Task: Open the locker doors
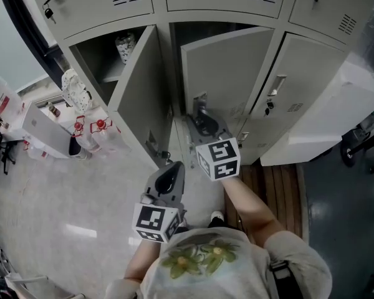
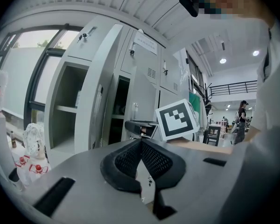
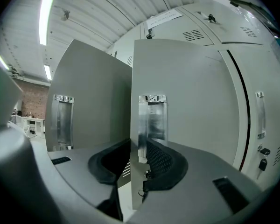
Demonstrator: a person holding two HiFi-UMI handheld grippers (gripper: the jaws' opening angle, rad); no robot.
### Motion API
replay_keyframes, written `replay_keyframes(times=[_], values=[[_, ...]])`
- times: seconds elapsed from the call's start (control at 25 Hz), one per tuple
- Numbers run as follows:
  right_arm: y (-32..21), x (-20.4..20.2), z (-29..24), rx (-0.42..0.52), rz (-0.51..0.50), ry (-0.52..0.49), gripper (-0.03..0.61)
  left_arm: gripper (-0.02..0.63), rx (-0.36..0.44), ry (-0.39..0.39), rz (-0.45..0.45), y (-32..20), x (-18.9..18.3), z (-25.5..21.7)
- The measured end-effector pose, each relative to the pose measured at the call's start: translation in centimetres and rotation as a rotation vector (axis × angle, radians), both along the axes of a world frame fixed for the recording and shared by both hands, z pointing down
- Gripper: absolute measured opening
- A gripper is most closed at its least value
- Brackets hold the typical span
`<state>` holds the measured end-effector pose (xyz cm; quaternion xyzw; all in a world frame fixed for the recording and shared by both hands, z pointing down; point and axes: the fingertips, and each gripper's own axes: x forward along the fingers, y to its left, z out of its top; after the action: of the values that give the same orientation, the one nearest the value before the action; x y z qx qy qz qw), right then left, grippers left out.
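Grey lockers fill the top of the head view. The left lower door (image 1: 143,98) stands wide open. The middle door (image 1: 227,73) is partly open, and my right gripper (image 1: 202,118) sits at its free edge by the handle. In the right gripper view the door's edge (image 3: 133,125) runs between the pads, with the metal handle (image 3: 151,120) against the right pad, so my right gripper (image 3: 137,153) is shut on that door. The right lower door (image 1: 299,86) is closed. My left gripper (image 1: 172,170) hangs lower, apart from the lockers. Its pads meet at the tip and my left gripper (image 2: 140,143) holds nothing.
Plastic bags and bottles (image 1: 90,132) stand on the floor to the left. A white box (image 1: 336,117) leans beside the right locker, above wooden boards (image 1: 271,185). A bag (image 1: 124,45) lies on the open left locker's shelf. A person (image 2: 242,115) stands far off.
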<state>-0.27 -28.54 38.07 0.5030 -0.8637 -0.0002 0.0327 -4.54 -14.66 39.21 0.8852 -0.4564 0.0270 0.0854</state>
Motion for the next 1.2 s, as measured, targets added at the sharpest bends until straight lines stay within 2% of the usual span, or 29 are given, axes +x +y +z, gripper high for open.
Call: replay_keyframes(times=[1.2], values=[[4.1,2.5,0.0,0.003,0.018,-0.003,0.121,0.028,-0.008,0.000,0.104,0.5,3.2,-0.1]])
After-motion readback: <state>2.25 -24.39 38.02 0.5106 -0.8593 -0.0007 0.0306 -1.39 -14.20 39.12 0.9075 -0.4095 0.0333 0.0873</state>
